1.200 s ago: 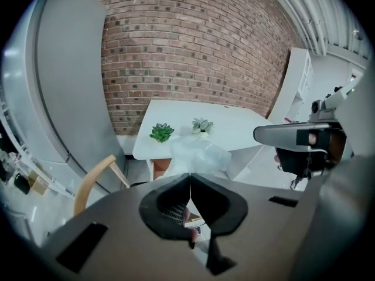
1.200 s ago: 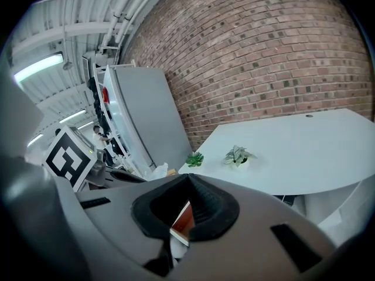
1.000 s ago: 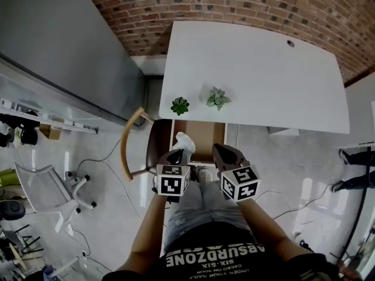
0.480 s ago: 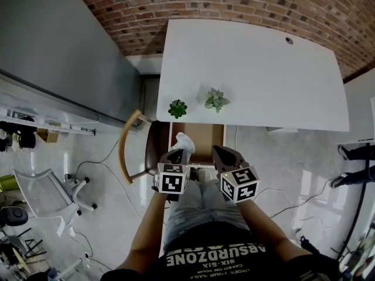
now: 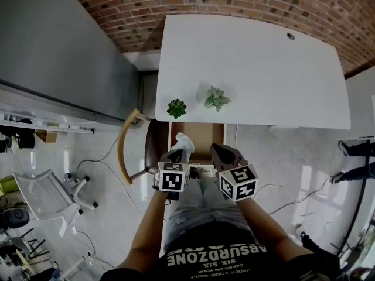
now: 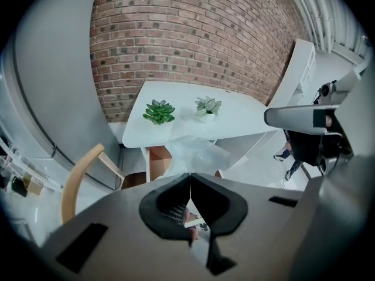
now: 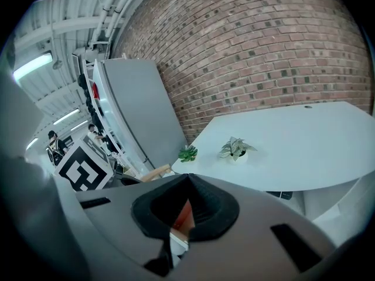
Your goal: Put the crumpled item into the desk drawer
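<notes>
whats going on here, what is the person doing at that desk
A person stands at a white desk with a gripper in each hand. The left claw is shut on a crumpled white item, holding it over the open drawer. The right claw is shut too, near the drawer's front. The item isn't in the drawer yet.

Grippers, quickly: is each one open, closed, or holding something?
Left gripper: closed on the crumpled item.
Right gripper: closed, empty.
</notes>
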A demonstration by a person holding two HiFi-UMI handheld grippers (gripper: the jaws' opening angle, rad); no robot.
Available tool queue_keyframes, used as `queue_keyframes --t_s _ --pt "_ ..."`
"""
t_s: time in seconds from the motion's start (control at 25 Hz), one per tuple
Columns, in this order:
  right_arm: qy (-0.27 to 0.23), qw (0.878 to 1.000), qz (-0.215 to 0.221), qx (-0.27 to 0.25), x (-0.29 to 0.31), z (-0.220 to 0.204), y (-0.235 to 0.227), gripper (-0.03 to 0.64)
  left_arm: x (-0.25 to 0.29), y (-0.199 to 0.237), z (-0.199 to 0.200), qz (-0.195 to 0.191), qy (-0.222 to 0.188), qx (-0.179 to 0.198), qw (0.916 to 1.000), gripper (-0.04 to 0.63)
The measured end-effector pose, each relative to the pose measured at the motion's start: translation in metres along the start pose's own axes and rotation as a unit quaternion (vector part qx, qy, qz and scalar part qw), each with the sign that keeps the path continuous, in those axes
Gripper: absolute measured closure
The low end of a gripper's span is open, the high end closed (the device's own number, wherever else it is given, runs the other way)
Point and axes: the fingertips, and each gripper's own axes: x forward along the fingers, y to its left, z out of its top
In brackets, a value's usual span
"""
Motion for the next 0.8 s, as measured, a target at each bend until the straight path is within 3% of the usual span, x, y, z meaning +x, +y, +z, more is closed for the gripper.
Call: queue_keyframes --t_s 0.8 --pt "0.02 1.0 -0.011 0.012 0.021 -0.005 -0.015 0.618 0.039 0.004 -0.009 -0.02 0.042 0.001 0.9989 0.585"
